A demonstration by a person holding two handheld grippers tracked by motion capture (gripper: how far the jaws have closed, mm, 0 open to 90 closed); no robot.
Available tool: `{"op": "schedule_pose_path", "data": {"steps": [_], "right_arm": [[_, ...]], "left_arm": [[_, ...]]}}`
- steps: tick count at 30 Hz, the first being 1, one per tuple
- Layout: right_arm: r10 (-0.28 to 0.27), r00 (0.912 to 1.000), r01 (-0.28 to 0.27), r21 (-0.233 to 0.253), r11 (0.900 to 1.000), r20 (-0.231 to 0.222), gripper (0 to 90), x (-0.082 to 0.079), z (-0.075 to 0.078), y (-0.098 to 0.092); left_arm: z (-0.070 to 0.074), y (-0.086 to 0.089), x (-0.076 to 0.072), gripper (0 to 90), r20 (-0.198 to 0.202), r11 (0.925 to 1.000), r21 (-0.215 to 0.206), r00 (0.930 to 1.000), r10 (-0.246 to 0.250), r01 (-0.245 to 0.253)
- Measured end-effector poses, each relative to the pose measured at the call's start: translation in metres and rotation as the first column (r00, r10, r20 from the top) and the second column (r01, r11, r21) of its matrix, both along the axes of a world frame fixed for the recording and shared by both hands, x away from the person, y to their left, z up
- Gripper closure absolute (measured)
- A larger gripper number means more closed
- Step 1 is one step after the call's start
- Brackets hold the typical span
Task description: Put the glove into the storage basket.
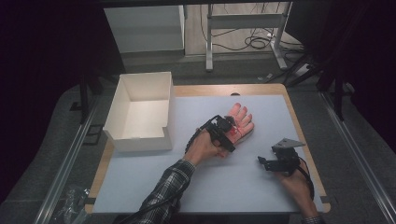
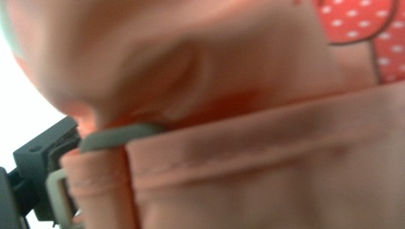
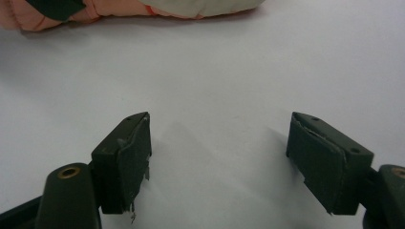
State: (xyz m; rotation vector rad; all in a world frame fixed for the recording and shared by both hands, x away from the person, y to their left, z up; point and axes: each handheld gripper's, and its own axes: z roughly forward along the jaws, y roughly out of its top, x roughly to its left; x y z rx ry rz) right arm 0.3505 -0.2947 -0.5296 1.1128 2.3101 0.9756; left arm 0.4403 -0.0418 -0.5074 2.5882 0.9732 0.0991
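Left tongs (image 1: 232, 132) clamped on pink glove (image 1: 240, 122), right of white box (image 1: 140, 112). Right tongs (image 1: 264, 162) wide apart, holding nothing, further right of box over bench (image 1: 196, 182).

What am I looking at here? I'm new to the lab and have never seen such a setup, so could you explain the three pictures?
A person sits at a table holding a hand-operated two-jaw gripper in each hand; there is no robot arm. The high view looks down from above. The other two pictures come from cameras riding on each gripper. On the table lie an open white cardboard box and a pink glove with a red dotted pattern. The left gripper is at the glove, and its own view shows pink fabric pressed up close, so it seems to be gripping it. The right gripper rests open over bare table, holding nothing.
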Motion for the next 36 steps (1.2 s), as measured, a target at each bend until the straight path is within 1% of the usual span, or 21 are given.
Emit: {"op": "schedule_pose_path", "data": {"steps": [1, 2, 3, 4, 6, 9, 13, 17, 20, 21, 26, 28, 30, 33, 36], "right_arm": [[0.001, 1.0000, -0.001, -0.001, 1.000, 0.000, 23.5, 0.000, 0.000, 0.000], [0.000, 1.0000, 0.000, -0.001, 1.000, 0.000, 23.5, 0.000, 0.000, 0.000], [0.001, 1.0000, -0.001, -0.001, 1.000, 0.000, 23.5, 0.000, 0.000, 0.000], [0.001, 1.0000, -0.001, -0.001, 1.000, 0.001, 23.5, 0.000, 0.000, 0.000], [0.001, 1.0000, -0.001, -0.001, 1.000, 0.000, 23.5, 0.000, 0.000, 0.000], [0.001, 1.0000, -0.001, -0.001, 1.000, 0.000, 23.5, 0.000, 0.000, 0.000], [0.001, 1.0000, -0.001, -0.001, 1.000, 0.000, 23.5, 0.000, 0.000, 0.000], [0.001, 1.0000, -0.001, -0.001, 1.000, 0.000, 23.5, 0.000, 0.000, 0.000], [0.001, 1.0000, -0.001, -0.001, 1.000, 0.000, 23.5, 0.000, 0.000, 0.000], [0.001, 1.0000, -0.001, -0.001, 1.000, 0.000, 23.5, 0.000, 0.000, 0.000], [0.001, 1.0000, -0.001, 0.000, 1.000, 0.000, 23.5, 0.000, 0.000, 0.000], [0.000, 1.0000, 0.000, 0.000, 1.000, 0.000, 23.5, 0.000, 0.000, 0.000], [0.001, 1.0000, -0.001, 0.000, 1.000, 0.000, 23.5, 0.000, 0.000, 0.000], [0.001, 1.0000, -0.001, 0.000, 1.000, 0.000, 23.5, 0.000, 0.000, 0.000], [0.001, 1.0000, -0.001, 0.000, 1.000, 0.000, 23.4, 0.000, 0.000, 0.000]], "left_arm": [[-0.002, -0.001, 0.000, 0.0, -0.004, 1.0000, 0.008, 1.0000, 0.003, -0.003], [-0.004, -0.002, 0.000, 0.0, -0.007, 0.9996, 0.029, 1.0000, -0.002, 0.003], [-0.006, -0.002, -0.001, 0.1, -0.015, 0.9996, 0.028, 0.9999, -0.001, 0.001], [-0.007, -0.003, -0.001, 0.0, -0.003, 0.9993, 0.038, 1.0000, -0.006, 0.006], [-0.006, -0.003, -0.003, 0.8, -0.001, 0.9993, 0.038, 1.0000, 0.000, 0.000], [-0.005, -0.004, -0.004, 3.7, 0.000, 0.9993, 0.038, 1.0000, -0.005, 0.005], [-0.002, -0.004, -0.008, 12.7, 0.000, 0.9993, 0.036, 0.9999, -0.013, 0.013], [0.003, -0.005, -0.010, 25.4, 0.006, 0.9982, 0.049, 0.9994, -0.035, 0.034], [0.005, -0.004, -0.012, 32.7, 0.020, 0.9977, 0.053, 0.9989, -0.043, 0.042], [0.006, -0.003, -0.012, 34.3, 0.021, 0.9977, 0.051, 0.9988, -0.045, 0.044], [0.009, 0.004, -0.011, 39.1, 0.023, 0.9991, 0.005, 0.9988, -0.043, 0.043], [0.011, 0.006, -0.011, 40.6, 0.023, 0.9991, -0.007, 0.9988, -0.042, 0.043], [0.014, 0.008, -0.011, 41.5, 0.025, 0.9990, -0.010, 0.9988, -0.043, 0.043], [0.021, 0.010, -0.012, 42.0, 0.040, 0.9989, -0.008, 0.9982, -0.045, 0.045], [0.030, 0.013, -0.013, 42.0, 0.049, 0.9989, -0.022, 0.9980, -0.041, 0.042]]}}
